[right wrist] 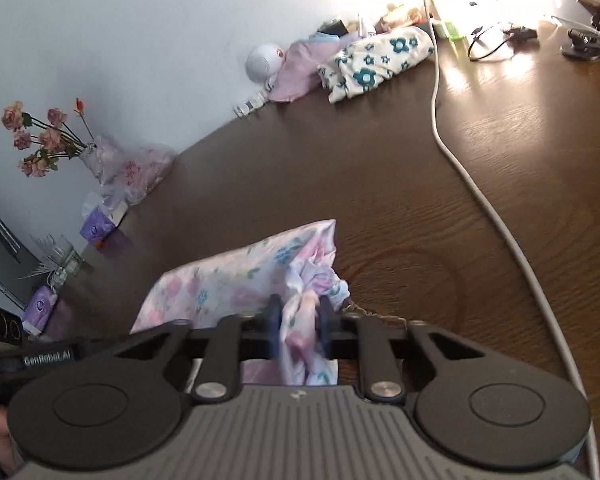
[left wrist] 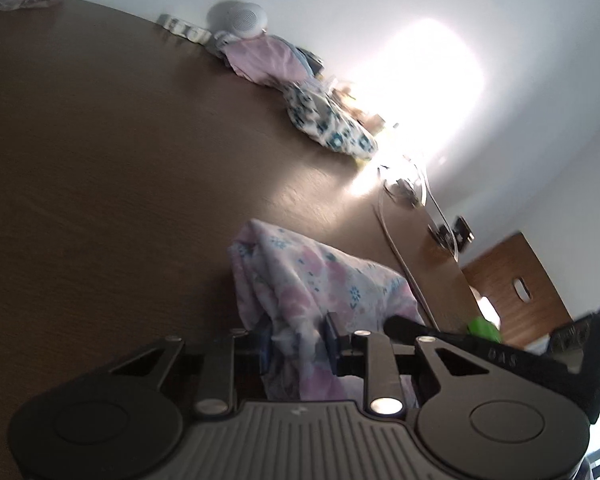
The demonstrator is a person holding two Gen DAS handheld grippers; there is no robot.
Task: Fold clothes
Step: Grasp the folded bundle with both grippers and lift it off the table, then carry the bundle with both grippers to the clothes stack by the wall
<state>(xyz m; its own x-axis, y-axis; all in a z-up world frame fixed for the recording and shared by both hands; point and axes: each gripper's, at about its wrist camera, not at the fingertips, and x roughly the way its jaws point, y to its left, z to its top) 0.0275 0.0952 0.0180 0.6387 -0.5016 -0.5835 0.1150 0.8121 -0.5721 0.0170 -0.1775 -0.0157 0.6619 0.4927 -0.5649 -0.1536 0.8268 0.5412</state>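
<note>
You are holding the left hand-held gripper (left wrist: 298,344) clamped on one bunched edge of the pastel floral garment (left wrist: 320,280); its blue pads are pressing the cloth from both sides. The garment is rising from the jaws and draping forward, low over the dark wooden desk (left wrist: 120,160), probably so that the fabric can hang open for a fold.

You are gripping the opposite gathered edge with the right hand-held gripper (right wrist: 300,326), its jaws likewise closed on crumpled cloth. Holding two points at once is likely intended to stretch the piece between them. In the right wrist view the garment (right wrist: 228,280) is spreading to the left of the jaws, and its far part appears to be resting on the desk.

Further back, a pink garment (right wrist: 296,72) and a white garment with teal flowers (right wrist: 376,60) are lying against the wall, well apart from the working area, with a white cable (right wrist: 480,192) running down the right side.
</note>
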